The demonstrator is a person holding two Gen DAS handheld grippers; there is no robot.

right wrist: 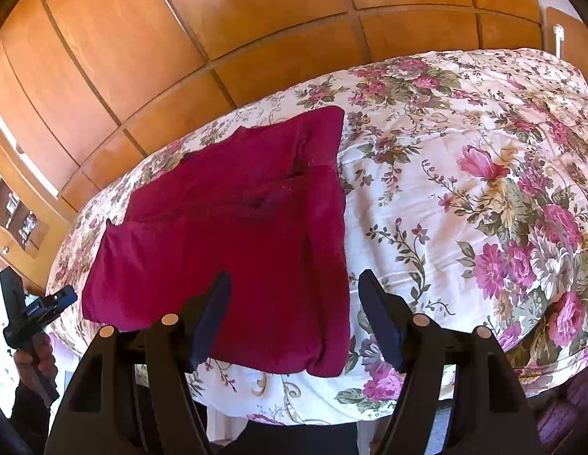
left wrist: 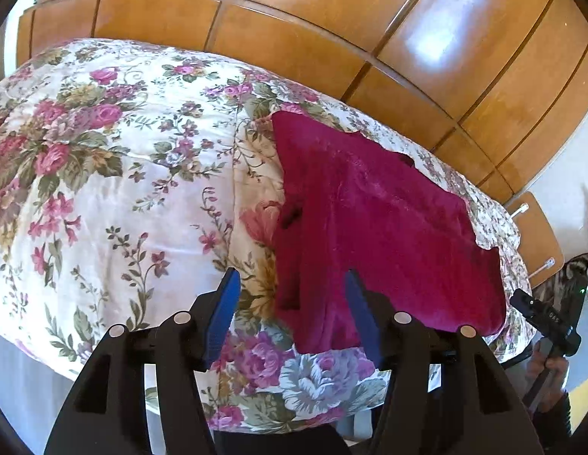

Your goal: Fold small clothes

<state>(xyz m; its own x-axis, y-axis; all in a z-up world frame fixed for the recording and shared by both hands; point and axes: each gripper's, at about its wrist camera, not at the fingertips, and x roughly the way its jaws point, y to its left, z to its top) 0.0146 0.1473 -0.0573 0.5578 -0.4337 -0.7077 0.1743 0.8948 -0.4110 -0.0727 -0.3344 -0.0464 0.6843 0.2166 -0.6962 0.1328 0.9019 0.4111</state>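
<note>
A dark red garment [left wrist: 373,227] lies spread flat on the floral bedspread [left wrist: 123,174], partly folded with layered edges. It also shows in the right wrist view [right wrist: 248,242]. My left gripper [left wrist: 292,284] is open and empty, held above the garment's near left edge. My right gripper [right wrist: 294,284] is open and empty, held above the garment's near right edge. Each gripper shows in the other's view: the right gripper [left wrist: 548,320] at the far right, the left gripper [right wrist: 36,309] at the far left.
A wooden wardrobe wall [left wrist: 331,19] stands behind the bed. A wooden bedside unit [left wrist: 536,235] and a tabby cat [left wrist: 574,269] are at the right. Shelves [right wrist: 17,208] show at the left. The bedspread [right wrist: 483,189] extends bare to the right.
</note>
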